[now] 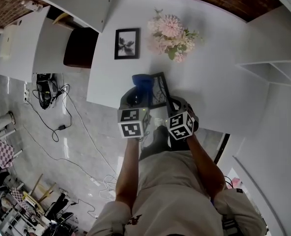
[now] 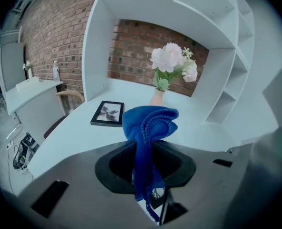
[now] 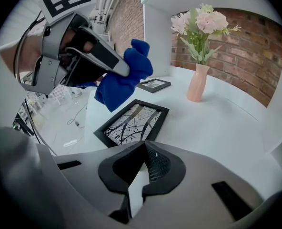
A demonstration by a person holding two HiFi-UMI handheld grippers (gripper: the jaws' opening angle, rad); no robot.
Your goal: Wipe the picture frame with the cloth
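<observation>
Blue cloth clenched in my left tongs, raised beside near picture frame, ready for wiping; right tongs closed, empty.

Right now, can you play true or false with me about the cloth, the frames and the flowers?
The left hand-held gripper is shut on the blue cloth. True.
The right hand-held gripper grips a picture frame. False: it is shut and empty; the near frame lies flat on the table.
Only one frame is on the table. False: a second frame lies farther back.
Pink flowers stand in a pink vase. True.
</observation>
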